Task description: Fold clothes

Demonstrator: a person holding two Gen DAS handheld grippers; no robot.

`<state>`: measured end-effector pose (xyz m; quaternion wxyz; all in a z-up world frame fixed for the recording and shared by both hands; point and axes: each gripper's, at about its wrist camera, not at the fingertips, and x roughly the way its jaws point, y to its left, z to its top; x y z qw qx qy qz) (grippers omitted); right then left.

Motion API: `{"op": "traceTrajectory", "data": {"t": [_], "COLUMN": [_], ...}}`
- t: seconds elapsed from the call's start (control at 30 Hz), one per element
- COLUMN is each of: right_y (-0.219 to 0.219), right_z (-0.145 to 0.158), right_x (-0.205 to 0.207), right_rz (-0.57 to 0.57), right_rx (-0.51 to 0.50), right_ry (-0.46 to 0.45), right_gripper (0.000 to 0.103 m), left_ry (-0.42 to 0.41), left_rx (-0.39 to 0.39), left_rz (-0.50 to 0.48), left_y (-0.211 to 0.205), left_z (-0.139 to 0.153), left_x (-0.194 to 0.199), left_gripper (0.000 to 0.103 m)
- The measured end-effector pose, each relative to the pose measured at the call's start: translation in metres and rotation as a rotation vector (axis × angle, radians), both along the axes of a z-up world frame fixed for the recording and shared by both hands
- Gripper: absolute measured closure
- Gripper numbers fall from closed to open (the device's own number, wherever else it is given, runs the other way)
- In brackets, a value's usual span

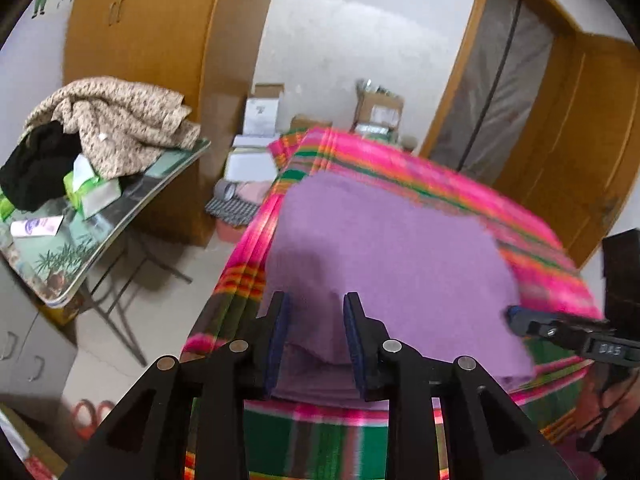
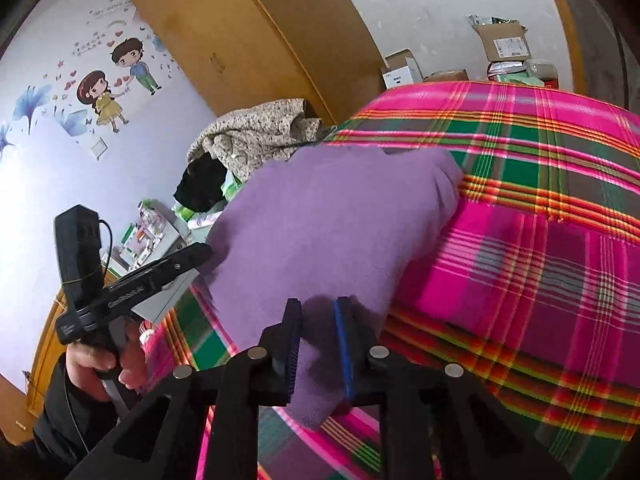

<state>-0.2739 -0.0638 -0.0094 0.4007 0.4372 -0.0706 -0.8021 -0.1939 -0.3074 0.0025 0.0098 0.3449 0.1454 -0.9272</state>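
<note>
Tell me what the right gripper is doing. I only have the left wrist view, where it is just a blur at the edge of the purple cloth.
Observer: In the right wrist view, a near corner of the purple cloth fills the gap between the pads of the right gripper. It looks gripped.
Operator: Does the cloth lie flat on its far right side?
Observer: No, its far right corner is bunched up on the plaid bedspread.
Operator: Can you see the left gripper from outside?
Observer: Yes. A hand wraps its handle, and the tips of the left gripper sit at the cloth's left edge.
</note>
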Motion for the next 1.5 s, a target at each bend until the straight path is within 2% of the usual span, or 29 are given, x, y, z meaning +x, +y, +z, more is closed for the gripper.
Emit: {"op": "traceTrajectory", "data": {"t": [0.03, 0.17, 0.2, 0.4, 0.5, 0.6, 0.73, 0.8, 0.83, 0.97, 1.1, 1.17, 1.23, 1.33, 1.43, 1.5], "right_y": [0.001, 0.004, 0.004, -0.001, -0.003, -0.007, -0.010, -0.006, -0.004, 0.002, -0.007, -0.013, -0.012, -0.008, -0.018, -0.013], "right_z": [-0.001, 0.006, 0.010, 0.031, 0.020, 0.001, -0.006, 0.000, 0.004, 0.014, 0.005, 0.000, 0.003, 0.011, 0.002, 0.001], "right_x": [-0.003, -0.008, -0.011, -0.043, -0.066, -0.083, -0.085, -0.079, -0.075, -0.040, 0.003, 0.016, 0.024, 0.036, 0.046, 0.049], "right_rz": [0.000, 0.004, 0.004, -0.053, -0.104, -0.122, -0.105, -0.106, -0.106, -0.056, 0.027, 0.049, 0.045, 0.046, 0.080, 0.057], "right_rx": [0.001, -0.009, -0.019, -0.022, 0.022, 0.055, 0.066, 0.069, 0.070, 0.039, 0.068, 0.106, 0.126, 0.112, 0.174, 0.164], "right_ry": [-0.012, -0.018, -0.004, 0.098, 0.077, 0.031, 0.039, 0.039, 0.040, 0.048, 0.066, 0.092, 0.105, 0.110, 0.122, 0.105], "right_gripper": [0.090, 0.090, 0.088, 0.088, 0.088, 0.100, 0.102, 0.101, 0.097, 0.096, 0.095, 0.089, 0.088, 0.086, 0.086, 0.089], "left_ry": [-0.015, -0.021, -0.021, 0.003, -0.015, -0.011, -0.015, -0.018, -0.020, 0.007, -0.002, -0.022, -0.040, -0.026, -0.026, -0.056], "left_rx": [0.001, 0.096, 0.089, 0.087, 0.083, 0.074, 0.081, 0.081, 0.082, 0.058, 0.037, 0.036, 0.037, 0.053, 0.005, 0.016], "left_rz": [0.003, -0.005, -0.006, 0.005, 0.004, 0.000, 0.003, 0.008, 0.011, 0.025, 0.024, 0.030, 0.036, 0.041, 0.012, 0.002], "left_y": [-0.001, -0.014, -0.014, -0.014, -0.013, -0.012, -0.014, -0.013, -0.012, -0.005, 0.002, 0.003, 0.004, 0.011, 0.029, 0.040], "left_z": [-0.006, -0.010, -0.009, -0.004, -0.010, -0.011, -0.011, -0.010, -0.009, 0.003, 0.000, -0.005, -0.009, 0.001, 0.004, -0.001], "left_x": [-0.002, -0.004, -0.003, -0.005, -0.012, -0.013, -0.015, -0.014, -0.013, 0.003, 0.013, 0.011, 0.010, 0.020, 0.025, 0.024], "left_gripper": [0.074, 0.074, 0.074, 0.074, 0.074, 0.074, 0.074, 0.074, 0.074, 0.074, 0.074, 0.074, 0.074, 0.074, 0.074, 0.074]}}
